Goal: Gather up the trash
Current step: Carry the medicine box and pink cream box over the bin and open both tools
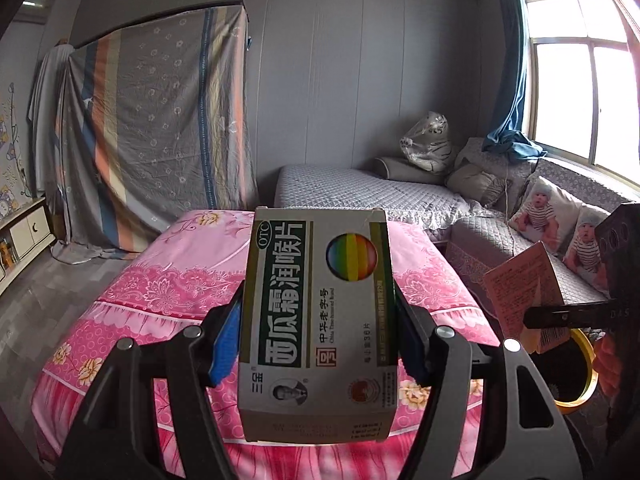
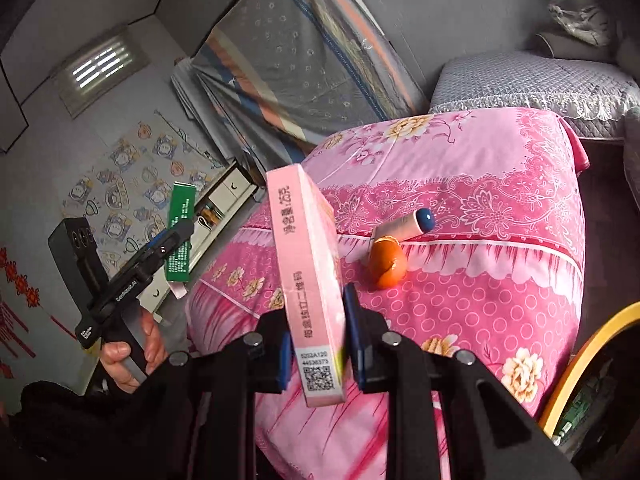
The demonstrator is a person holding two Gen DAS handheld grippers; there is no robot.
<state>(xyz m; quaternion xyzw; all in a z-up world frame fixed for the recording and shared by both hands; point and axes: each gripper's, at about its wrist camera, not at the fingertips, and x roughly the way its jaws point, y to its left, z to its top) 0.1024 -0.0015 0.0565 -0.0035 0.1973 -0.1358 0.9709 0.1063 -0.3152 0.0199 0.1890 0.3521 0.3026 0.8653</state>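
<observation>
We have the left gripper (image 1: 316, 340) clamped on the green medicine box (image 1: 318, 320) and the right gripper (image 2: 316, 344) clamped on the pink box (image 2: 308, 276), both not yet dropped in the yellow-rimmed bin (image 2: 584, 364), while an orange peel (image 2: 386, 266) and a small tube (image 2: 404, 226) lie uncollected on the bed (image 2: 500, 240).

Two cartons are held up in the air: one green-and-white medicine box (image 1: 318, 320) at the centre of the left wrist view and one pink box (image 2: 310, 280) at the centre of the right wrist view. Two loose items lie on the pink bedspread (image 2: 500, 200) right of centre: one orange peel (image 2: 386, 266) and one small tube with a blue cap (image 2: 404, 225). One yellow-rimmed bin (image 2: 580, 364) shows at the lower right, and two baby-print cushions (image 1: 548, 216) sit at the right edge of the left wrist view.
</observation>
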